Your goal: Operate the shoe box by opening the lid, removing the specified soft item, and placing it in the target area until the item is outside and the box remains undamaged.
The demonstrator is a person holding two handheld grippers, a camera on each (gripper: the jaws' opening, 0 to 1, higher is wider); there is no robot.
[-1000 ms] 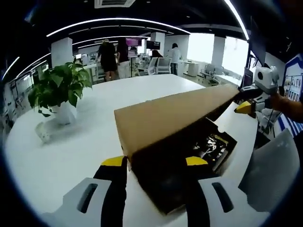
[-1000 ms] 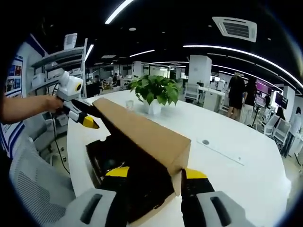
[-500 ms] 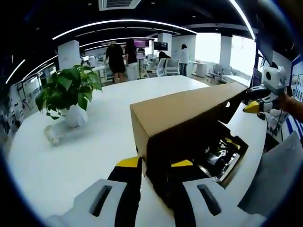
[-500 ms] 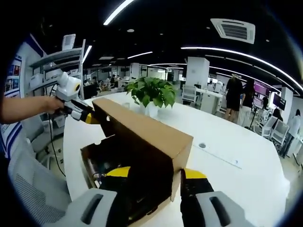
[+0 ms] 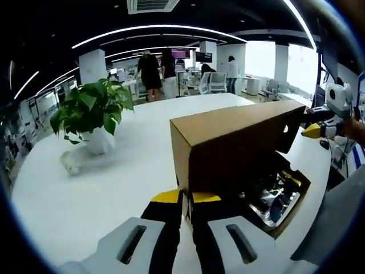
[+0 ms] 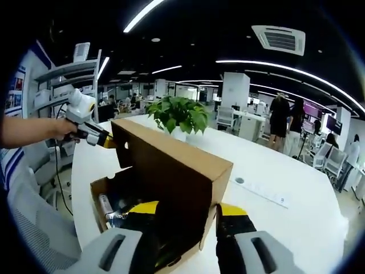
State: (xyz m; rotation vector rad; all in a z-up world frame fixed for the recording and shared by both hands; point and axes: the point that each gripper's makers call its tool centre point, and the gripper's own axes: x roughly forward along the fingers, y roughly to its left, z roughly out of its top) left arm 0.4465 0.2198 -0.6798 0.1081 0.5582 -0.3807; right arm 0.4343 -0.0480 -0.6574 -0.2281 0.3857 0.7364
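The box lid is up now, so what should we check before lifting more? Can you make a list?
1. Left gripper pinching the lid corner: ok.
2. Right gripper around the lid's other corner: ok, grip tightness cannot tell.
3. Lid raised off the box: ok.
4. Cardboard untorn: ok where visible.
5. Soft item reachable inside: cannot tell, insides dark and cluttered.
6. Plant standing apart from the box: ok.
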